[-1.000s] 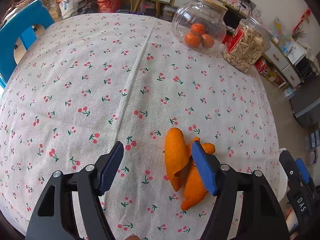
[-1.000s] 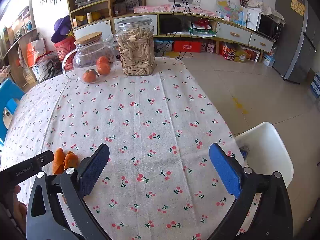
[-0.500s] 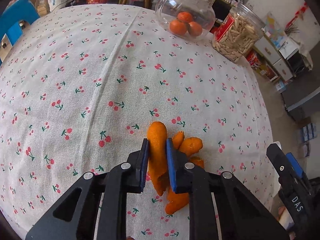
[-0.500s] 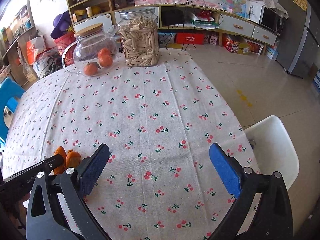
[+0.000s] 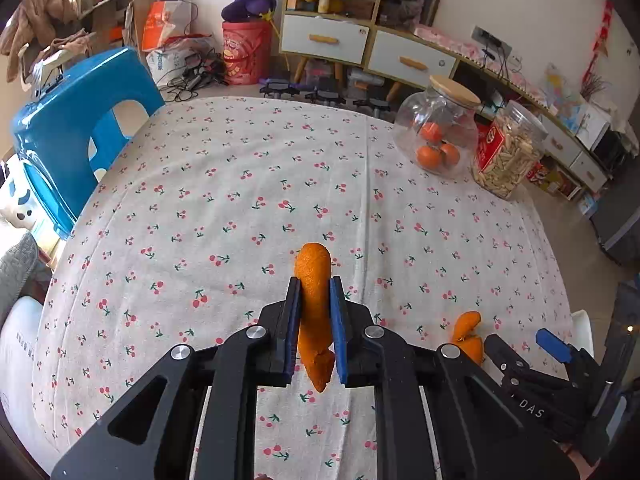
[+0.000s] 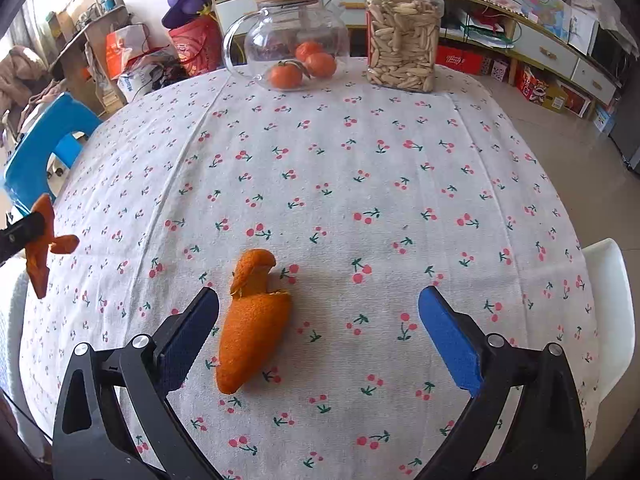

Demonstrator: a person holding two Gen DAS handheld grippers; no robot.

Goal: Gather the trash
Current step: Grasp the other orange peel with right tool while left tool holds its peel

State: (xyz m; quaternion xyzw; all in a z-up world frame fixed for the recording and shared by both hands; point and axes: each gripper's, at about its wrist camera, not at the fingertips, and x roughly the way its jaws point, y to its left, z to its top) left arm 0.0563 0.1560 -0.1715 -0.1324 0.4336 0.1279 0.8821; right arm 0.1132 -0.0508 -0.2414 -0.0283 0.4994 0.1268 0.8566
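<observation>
My left gripper is shut on a long piece of orange peel and holds it above the cherry-print tablecloth. The held peel also shows at the left edge of the right wrist view. A second piece of orange peel lies on the cloth, just inside the left finger of my right gripper, which is open and empty around it. That peel also shows in the left wrist view, beside the right gripper.
A glass jar with oranges and a jar of seeds stand at the table's far edge. A blue chair is on the left, a white chair on the right. Shelves and clutter lie behind.
My left gripper closed on the long peel and lifted it off the cloth, leaving the other piece behind. My right gripper moved left over the remaining peel, still open.
</observation>
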